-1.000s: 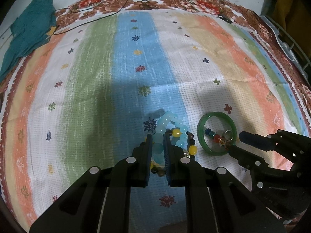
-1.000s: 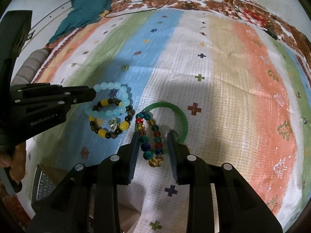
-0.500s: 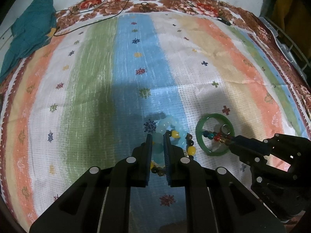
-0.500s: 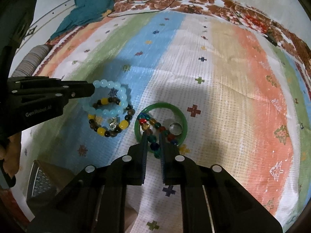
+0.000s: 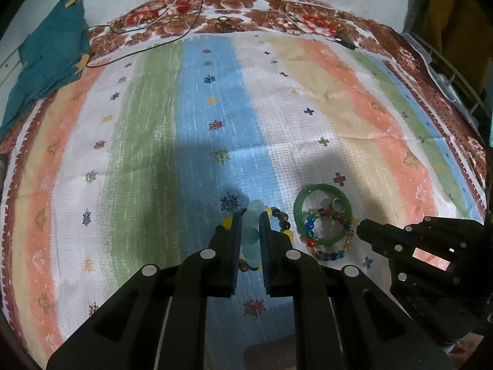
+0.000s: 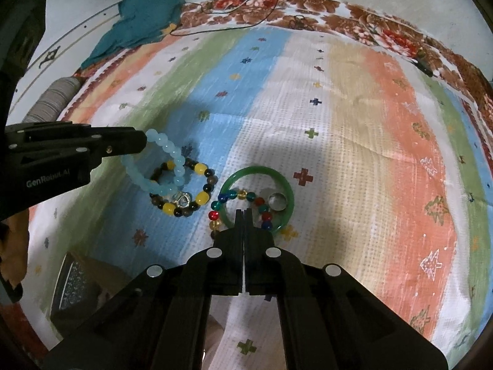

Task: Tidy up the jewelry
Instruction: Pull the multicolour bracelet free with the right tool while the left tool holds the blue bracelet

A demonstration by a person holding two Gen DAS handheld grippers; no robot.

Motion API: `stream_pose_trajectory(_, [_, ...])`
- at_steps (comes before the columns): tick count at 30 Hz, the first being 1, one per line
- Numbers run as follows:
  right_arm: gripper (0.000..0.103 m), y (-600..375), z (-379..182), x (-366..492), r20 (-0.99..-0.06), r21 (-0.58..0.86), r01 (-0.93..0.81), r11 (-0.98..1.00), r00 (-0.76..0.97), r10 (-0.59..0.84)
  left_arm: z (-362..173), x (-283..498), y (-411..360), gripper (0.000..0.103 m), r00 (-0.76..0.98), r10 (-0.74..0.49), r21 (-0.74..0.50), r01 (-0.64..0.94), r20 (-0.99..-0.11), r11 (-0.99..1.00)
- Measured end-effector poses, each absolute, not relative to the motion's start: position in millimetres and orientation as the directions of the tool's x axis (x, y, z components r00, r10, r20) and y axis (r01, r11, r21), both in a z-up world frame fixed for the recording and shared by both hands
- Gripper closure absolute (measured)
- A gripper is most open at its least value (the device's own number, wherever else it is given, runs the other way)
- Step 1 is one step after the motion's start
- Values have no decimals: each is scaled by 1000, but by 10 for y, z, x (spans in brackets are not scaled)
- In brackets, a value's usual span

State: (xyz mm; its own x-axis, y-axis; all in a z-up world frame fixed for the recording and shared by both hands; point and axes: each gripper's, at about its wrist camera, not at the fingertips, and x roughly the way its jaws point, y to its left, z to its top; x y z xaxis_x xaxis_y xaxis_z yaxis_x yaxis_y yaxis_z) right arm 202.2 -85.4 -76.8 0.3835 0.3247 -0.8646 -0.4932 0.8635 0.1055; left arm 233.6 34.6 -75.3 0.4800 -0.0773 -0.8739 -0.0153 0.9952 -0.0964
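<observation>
The left gripper (image 5: 249, 228) is clamped on the pale blue bead bracelet (image 6: 166, 160), left of the green bangle (image 6: 285, 191). The right gripper (image 6: 243, 215), just closed fully, is clenched over the bangle's near rim.

Striped floral-bordered bedspread (image 6: 354, 129) under 3 bead bracelets, green bangle (image 6: 285, 191), teal cloth (image 6: 144, 12).

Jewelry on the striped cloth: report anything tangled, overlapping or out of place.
The pale blue bead bracelet lies across the brown-and-yellow bead bracelet. The multicoloured bead bracelet drapes over the green bangle, with a silver ring inside the bangle. Nothing looks broken.
</observation>
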Motion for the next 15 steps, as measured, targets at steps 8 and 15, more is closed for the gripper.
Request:
stream_pose_trajectory(8, [75,-798,-849,2017,-880,114,-515,849,345,327,-834,2353,384,92,462,-66,-88,-26,-885,996])
stream_pose_trajectory(15, [67,-730,-919,2026,-882,136,-528,839,322,345,-855,2361,395,92,459,-77,-96,-20,-885,995])
